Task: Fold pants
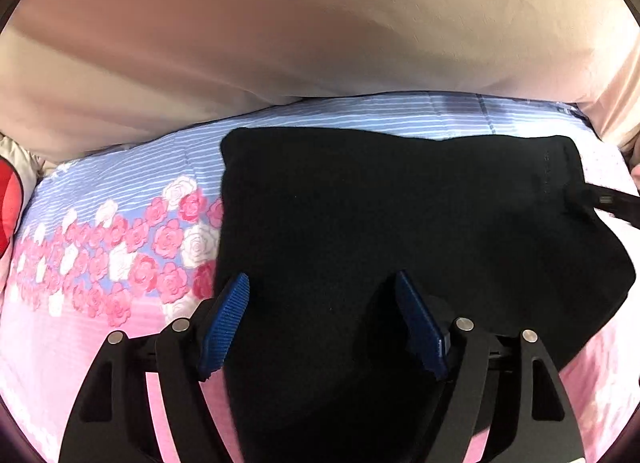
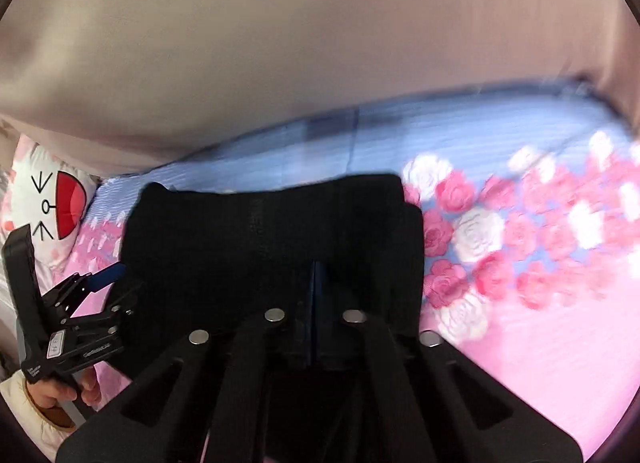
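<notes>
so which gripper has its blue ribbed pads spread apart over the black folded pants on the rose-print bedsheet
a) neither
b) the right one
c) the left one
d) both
c: in the left wrist view the left gripper holds its blue ribbed pads wide apart over the black folded pants, while the right gripper has its fingers pressed together.

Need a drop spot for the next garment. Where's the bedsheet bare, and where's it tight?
Bare: the pink stretch of bedsheet beyond the rose band, on the side away from the left claw; also the blue striped strip between the black pants and the beige wall. Crowded: around the pants, with both claws there, and the cartoon pillow corner.
</notes>
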### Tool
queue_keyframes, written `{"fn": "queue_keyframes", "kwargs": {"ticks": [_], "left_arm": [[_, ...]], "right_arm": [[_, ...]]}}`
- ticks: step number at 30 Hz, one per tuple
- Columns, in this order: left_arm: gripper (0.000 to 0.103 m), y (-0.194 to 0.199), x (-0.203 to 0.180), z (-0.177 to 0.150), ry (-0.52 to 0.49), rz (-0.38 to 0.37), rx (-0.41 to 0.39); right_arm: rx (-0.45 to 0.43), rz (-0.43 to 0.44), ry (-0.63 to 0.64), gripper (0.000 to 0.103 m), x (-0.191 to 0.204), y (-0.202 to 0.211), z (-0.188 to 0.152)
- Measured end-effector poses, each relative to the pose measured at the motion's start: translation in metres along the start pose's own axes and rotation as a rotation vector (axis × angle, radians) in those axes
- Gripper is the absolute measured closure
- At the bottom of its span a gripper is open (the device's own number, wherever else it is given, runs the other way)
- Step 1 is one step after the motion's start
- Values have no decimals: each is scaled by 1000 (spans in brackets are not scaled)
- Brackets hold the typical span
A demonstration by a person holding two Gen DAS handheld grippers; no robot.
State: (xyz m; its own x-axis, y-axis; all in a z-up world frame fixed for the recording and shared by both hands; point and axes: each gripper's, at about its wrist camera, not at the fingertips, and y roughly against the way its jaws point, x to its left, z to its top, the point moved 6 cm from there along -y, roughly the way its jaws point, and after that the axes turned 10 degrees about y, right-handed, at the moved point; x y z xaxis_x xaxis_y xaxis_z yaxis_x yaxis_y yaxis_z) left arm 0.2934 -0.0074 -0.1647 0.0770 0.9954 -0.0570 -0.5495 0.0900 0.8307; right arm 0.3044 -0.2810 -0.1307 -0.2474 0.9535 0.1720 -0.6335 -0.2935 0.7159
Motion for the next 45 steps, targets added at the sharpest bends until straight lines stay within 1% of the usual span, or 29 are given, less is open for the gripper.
{"fn": "queue_keyframes", "kwargs": {"ticks": [1,2,3,4,5,6,7,8,9,10,11,14,16,17,18,20,21,24,26,27,28,29,30,31,34,36,37,38,45], "left_arm": [[29,2,1,0,5,7,2],[29,1,0,0,11,9,7],[29,-1,-1,0,22,12,16],[29,-3,0,0,28,9,20],[29,-6,0,1,32,8,17],[28,-6,0,1,27,11,16],[28,-7,-1,2,21,20,15],[28,-5,-2,2,16,30,19],[28,-2,-3,2,16,38,26],[29,3,-2,2,19,52,42],[29,14,-1,2,29,66,60],[29,53,2,3,52,62,48],[21,91,2,2,69,77,33],[21,104,1,2,75,78,25],[21,128,-1,1,87,78,1],[16,153,-6,-2,88,75,-27],[16,171,-10,-5,86,79,-52],[16,203,-24,-12,55,88,-98],[16,220,-31,-18,40,87,-123],[15,228,-33,-21,36,80,-131],[15,234,-36,-25,36,74,-136],[15,236,-38,-26,40,72,-137],[15,239,-41,-29,45,60,-139],[15,241,-44,-32,46,54,-139],[15,245,-47,-40,40,65,-129],[15,247,-49,-44,36,70,-129],[15,248,-48,-45,36,72,-128],[15,247,-47,-46,36,71,-128],[15,247,-42,-49,49,87,-125]], "right_arm": [[-5,-15,13,101,3,11,-3],[14,-28,23,101,6,16,-13],[54,-47,41,101,5,11,-27],[91,-83,54,103,-2,2,-37],[96,-76,53,103,-8,-8,-48],[49,-46,27,103,-13,-6,-49],[50,-17,-27,103,-20,-3,-47],[58,-21,-62,103,-23,3,-44],[64,-55,-84,103,-26,12,-40],[59,-80,-90,100,-26,26,-36],[35,-77,-95,100,-22,50,-32],[-28,-106,-115,97,-9,122,-31],[-47,-135,-121,97,3,153,-28],[-57,-147,-124,97,9,172,-30],[-69,-160,-119,97,14,188,-32],[-76,-190,-110,96,33,196,-23],[-81,-196,-105,96,38,202,-21],[-107,-210,-73,96,57,220,-21],[-116,-216,-59,96,68,221,-22],[-117,-211,-57,94,76,214,-20],[-118,-209,-58,83,80,215,-20],[-120,-213,-58,66,85,214,-21],[-127,-214,-53,59,91,213,-20],[-137,-216,-47,55,95,213,-20],[-136,-223,-24,54,105,211,-20],[-131,-227,-19,48,110,209,-22],[-130,-240,-16,43,112,210,-23],[-132,-241,-12,41,113,209,-24],[-111,-264,8,41,119,205,-29]]}}
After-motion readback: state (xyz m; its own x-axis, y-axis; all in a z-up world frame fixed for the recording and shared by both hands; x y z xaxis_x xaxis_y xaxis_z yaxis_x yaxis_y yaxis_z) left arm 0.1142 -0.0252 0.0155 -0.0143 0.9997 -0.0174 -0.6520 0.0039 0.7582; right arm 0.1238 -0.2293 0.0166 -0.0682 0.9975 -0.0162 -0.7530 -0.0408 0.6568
